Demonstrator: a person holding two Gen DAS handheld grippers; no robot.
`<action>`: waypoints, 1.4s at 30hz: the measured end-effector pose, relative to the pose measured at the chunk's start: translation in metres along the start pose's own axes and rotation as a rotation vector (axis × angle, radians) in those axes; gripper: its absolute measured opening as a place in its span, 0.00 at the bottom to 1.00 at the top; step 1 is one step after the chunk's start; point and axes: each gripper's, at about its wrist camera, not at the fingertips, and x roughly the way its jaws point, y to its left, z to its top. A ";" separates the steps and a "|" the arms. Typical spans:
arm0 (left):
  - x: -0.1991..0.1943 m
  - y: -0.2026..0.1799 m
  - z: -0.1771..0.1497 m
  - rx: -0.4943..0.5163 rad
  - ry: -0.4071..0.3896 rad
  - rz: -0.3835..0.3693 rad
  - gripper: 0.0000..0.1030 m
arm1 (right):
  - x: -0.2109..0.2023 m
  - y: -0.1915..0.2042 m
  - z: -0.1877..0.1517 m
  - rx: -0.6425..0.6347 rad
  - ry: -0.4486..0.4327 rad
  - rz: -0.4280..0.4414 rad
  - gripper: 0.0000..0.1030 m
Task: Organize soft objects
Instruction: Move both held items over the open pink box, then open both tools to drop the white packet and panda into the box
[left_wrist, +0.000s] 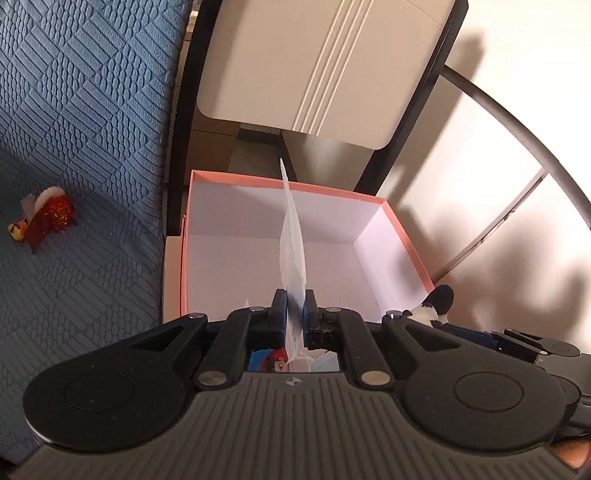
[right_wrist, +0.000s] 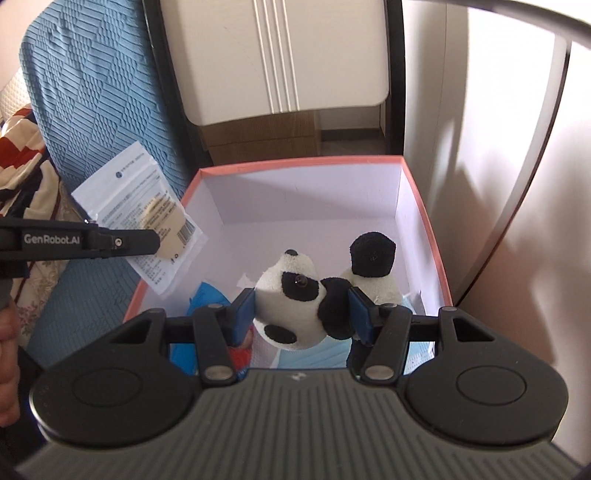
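My left gripper (left_wrist: 294, 301) is shut on a flat white plastic packet (left_wrist: 292, 236), seen edge-on above the pink-rimmed box (left_wrist: 291, 184). In the right wrist view the packet (right_wrist: 136, 206) shows a beige sponge inside and hangs over the box's left rim (right_wrist: 162, 254), held by the left gripper (right_wrist: 157, 242). My right gripper (right_wrist: 301, 308) is shut on a black-and-white plush panda (right_wrist: 295, 295) and holds it over the box's inside. The panda's black ear (left_wrist: 441, 297) shows at the right in the left wrist view.
The box holds blue and red items (right_wrist: 207, 299) and a light blue mask (right_wrist: 314, 354) on its floor. A small red plush toy (left_wrist: 48, 218) lies on the blue textured cover (left_wrist: 92, 129) to the left. A black-framed chair (right_wrist: 280, 66) stands behind the box. A pale wall (right_wrist: 498, 147) is at the right.
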 end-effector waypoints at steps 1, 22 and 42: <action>0.004 0.000 -0.001 0.001 0.007 0.001 0.10 | 0.002 -0.001 -0.002 0.002 0.006 -0.001 0.56; 0.007 -0.006 -0.001 0.040 0.018 0.011 0.48 | 0.004 0.003 0.014 -0.022 -0.001 -0.050 0.58; -0.139 0.009 0.028 0.097 -0.267 0.005 0.48 | -0.089 0.074 0.044 -0.099 -0.227 0.005 0.58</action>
